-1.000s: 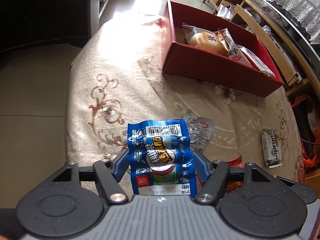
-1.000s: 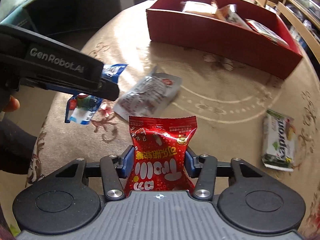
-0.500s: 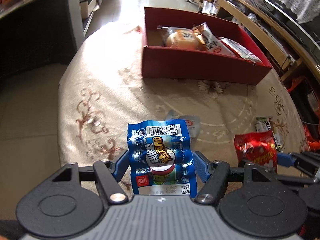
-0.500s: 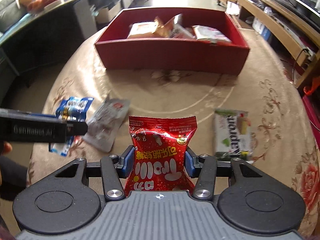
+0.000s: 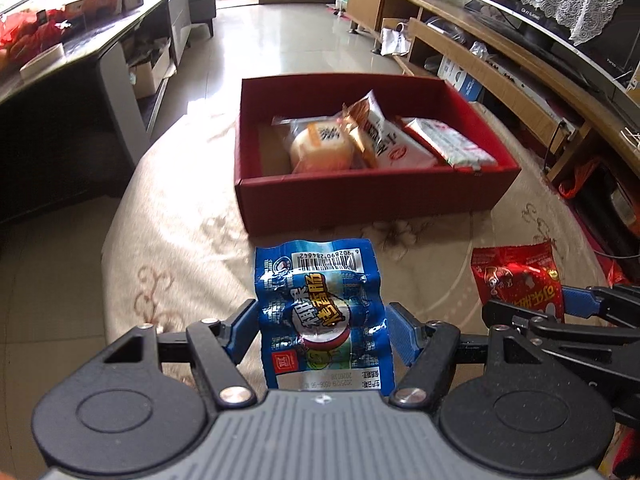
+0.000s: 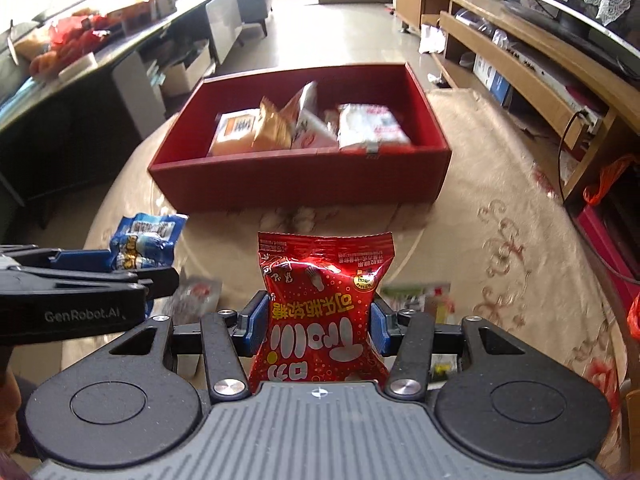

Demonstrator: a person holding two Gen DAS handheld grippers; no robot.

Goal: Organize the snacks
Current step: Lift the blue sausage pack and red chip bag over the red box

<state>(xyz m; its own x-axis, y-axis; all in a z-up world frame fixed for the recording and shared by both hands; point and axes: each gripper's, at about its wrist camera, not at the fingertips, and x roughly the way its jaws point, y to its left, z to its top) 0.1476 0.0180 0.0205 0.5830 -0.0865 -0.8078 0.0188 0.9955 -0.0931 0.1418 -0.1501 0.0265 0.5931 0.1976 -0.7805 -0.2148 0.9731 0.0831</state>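
Two grippers, each clamped on a crinkly foil packet above the table (image 5: 192,216): left gripper (image 5: 322,330) fingers pinch a glossy blue sausage pack (image 5: 320,312), right gripper (image 6: 318,322) fingers a puffy red candy bag (image 6: 320,308). Rectangular red cardboard box (image 6: 300,178) beyond holds wrapped snacks.

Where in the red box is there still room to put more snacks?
The red box has bare floor along its left wall, beside the bun packet, and some behind the packets toward the far wall. The middle and right are crowded, with packets overlapping up to the white packet by the right wall.
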